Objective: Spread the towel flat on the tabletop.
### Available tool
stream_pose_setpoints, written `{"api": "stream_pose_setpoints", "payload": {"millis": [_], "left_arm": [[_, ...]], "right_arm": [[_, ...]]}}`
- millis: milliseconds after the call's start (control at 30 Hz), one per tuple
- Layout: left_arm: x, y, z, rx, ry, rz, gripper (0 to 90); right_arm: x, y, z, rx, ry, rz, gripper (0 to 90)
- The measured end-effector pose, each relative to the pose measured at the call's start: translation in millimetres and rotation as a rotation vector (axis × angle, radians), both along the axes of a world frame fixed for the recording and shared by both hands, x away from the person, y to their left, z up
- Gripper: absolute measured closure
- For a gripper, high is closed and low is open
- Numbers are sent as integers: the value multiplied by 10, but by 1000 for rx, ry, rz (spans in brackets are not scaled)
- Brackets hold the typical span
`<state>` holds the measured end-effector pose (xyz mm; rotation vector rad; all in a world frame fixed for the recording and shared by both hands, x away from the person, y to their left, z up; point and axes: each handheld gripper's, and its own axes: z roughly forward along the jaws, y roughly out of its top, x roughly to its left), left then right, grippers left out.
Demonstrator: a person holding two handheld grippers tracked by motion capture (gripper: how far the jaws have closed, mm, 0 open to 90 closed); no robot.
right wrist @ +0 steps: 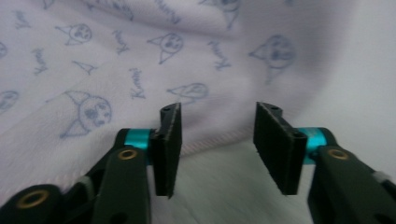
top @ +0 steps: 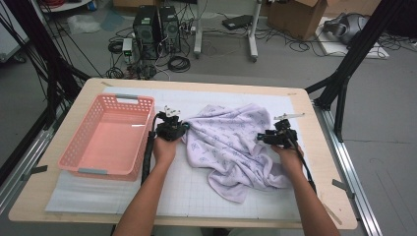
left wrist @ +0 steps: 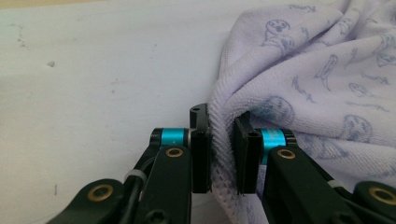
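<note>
So far the towel [top: 231, 142] lies crumpled mid-tabletop [top: 314, 162], right of the empty basket [top: 110, 135]. The left claw [left wrist: 222, 154] is clenched on its left edge; the right claw [right wrist: 215, 149] stands released at the right edge, gripping nothing. Spreading or folding remains, I judge.

Light: you get bright, even light from above.
Shadows: soft and faint under the towel [top: 231, 142].
Glare: a small shine inside the basket [top: 110, 135].
Blur: your right gripper view looks smeared and soft.
Focus: your left gripper view looks sharp up close.
</note>
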<state>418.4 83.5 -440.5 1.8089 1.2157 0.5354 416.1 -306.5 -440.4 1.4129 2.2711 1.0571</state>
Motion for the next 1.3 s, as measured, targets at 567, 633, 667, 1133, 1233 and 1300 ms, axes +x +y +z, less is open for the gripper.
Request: {"api": "stream_pose_setpoints", "payload": {"millis": [567,633,667,1133,1233,1300], "left_arm": [[-178,-52,16,-80,49,-93,416],[-215,-91,42,-85,48,-131,416],[-243,-122,60,-89,48,-161,416],[-574,-331,-77,-49,95,-257,417],[-632,-417,-102,30,83,-258,470],[-644,-428,-91,62,68,-249,620]], "right_arm": [[234,-462,303,-325,-266,-339,848],[219,-531,330,-276,-259,-342,784],[202,-531,334,-259,-263,-336,729],[-430,-316,528,-82,-304,-42,605],[-610,-261,512,-59,-300,27,602],[-700,-261,480,-31,-295,56,604]]}}
